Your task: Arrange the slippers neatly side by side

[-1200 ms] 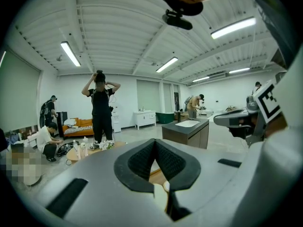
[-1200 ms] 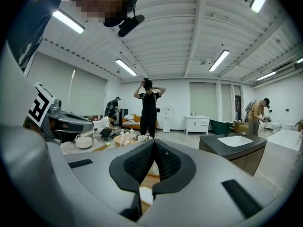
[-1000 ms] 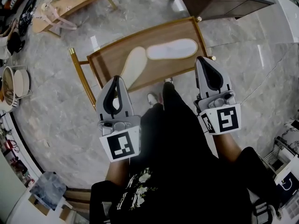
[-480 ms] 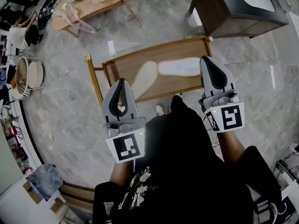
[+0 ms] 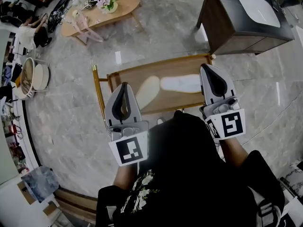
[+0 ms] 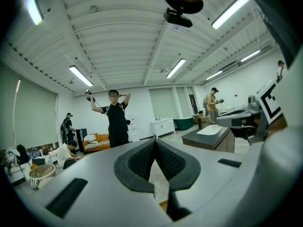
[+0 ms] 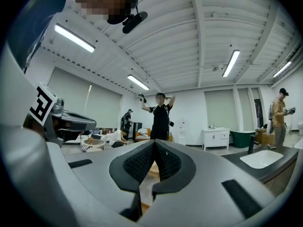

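Left tongs [image 5: 124,86] and right tongs [image 5: 209,68] are both held out in front of the body, side by side but apart, pointing roughly level. Both are squeezed fully closed with nothing in them. One bare forearm [image 5: 124,174] sits behind each.

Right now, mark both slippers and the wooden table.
cream slipper [image 5: 147,91], head view, its middle.
white slipper [image 5: 182,83], head view, its middle.
wooden table [image 5: 156,72], head view, bare top behind the slippers.
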Demonstrator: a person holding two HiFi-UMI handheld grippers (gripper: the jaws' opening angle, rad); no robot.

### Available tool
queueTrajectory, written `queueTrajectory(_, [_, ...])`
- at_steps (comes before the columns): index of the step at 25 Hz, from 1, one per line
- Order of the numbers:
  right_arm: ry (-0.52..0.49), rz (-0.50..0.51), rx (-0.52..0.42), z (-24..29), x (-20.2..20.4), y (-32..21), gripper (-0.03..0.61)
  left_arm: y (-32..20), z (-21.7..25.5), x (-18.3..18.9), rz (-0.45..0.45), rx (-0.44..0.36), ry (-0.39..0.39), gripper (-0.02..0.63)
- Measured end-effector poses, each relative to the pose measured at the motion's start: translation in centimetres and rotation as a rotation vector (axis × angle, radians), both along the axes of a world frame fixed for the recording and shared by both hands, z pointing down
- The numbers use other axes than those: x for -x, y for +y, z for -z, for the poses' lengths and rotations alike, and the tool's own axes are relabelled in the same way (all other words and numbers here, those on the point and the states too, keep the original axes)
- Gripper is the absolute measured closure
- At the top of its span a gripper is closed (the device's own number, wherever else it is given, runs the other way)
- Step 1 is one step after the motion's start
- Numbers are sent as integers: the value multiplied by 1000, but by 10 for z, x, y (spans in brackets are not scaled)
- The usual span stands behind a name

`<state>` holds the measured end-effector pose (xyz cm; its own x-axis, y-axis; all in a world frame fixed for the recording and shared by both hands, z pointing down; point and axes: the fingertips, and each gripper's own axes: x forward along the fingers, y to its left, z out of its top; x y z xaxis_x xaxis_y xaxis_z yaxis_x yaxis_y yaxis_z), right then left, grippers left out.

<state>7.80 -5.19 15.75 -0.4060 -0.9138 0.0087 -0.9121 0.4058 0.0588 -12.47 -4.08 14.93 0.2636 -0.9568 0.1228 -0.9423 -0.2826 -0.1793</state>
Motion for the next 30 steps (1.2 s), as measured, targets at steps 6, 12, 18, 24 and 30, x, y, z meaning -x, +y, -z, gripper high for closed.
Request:
queueTrajectory(6, [-8, 19, 21, -12, -11, -5, 580, -7, -7, -11, 24, 3, 12, 612])
queueTrajectory(12, [1, 23, 20, -10, -32, -9, 580, -15, -6, -31, 29, -8, 25, 612])
queueTrajectory(18, [-10, 12, 30, -16, -42, -9, 580, -16, -20, -50, -6, 28, 22, 612])
queueTrajectory(24, [-11, -14, 74, -32, -42, -7, 580, -23, -28, -60, -65, 58, 9, 611])
queueTrajectory(30, [-10, -85, 103, -45, -49, -6, 580, -33, -39, -82, -177, 101, -3, 611])
